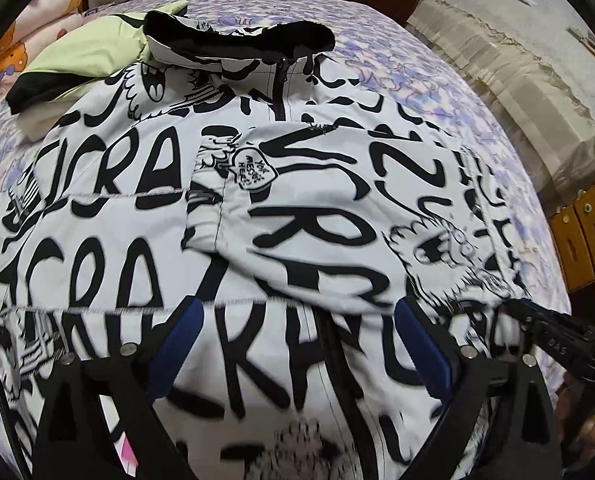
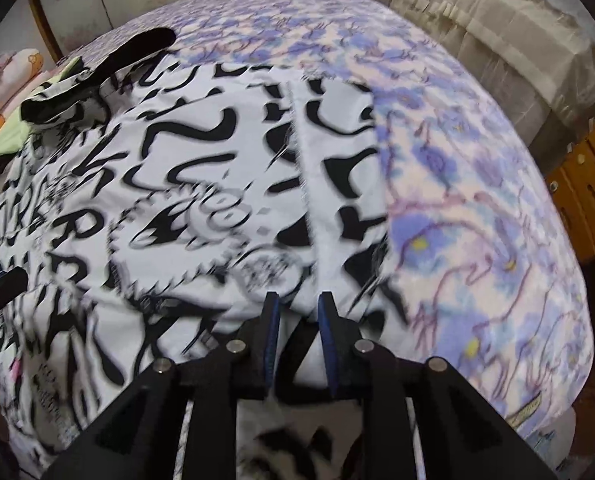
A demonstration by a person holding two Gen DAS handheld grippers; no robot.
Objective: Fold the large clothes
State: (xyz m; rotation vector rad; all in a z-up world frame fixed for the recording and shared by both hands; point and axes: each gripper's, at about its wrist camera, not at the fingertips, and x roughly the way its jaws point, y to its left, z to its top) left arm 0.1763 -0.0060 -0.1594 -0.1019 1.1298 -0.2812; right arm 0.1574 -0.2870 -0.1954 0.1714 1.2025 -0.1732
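White padded fabric printed with heavy black lettering covers most of the bed (image 1: 397, 56): a large jacket (image 1: 109, 184) lies spread flat on the purple-flowered bedspread, its black-lined collar (image 1: 241, 36) toward the far edge and its zip running down the middle. One sleeve (image 1: 337, 216) is folded across the chest, its cuff end lying near the jacket's right side. A pale green and black garment (image 1: 81, 60) sits beside the collar, toward the far left corner of the bed. The left gripper (image 1: 297, 320) hangs over the jacket's lower front with its blue-padded jaws spread wide and nothing between them. The right gripper (image 2: 297, 300) sits over the jacket's right edge, close to the bare bedspread, jaws narrowly parted; white cloth shows in the gap, but whether the pads press on it I cannot tell.
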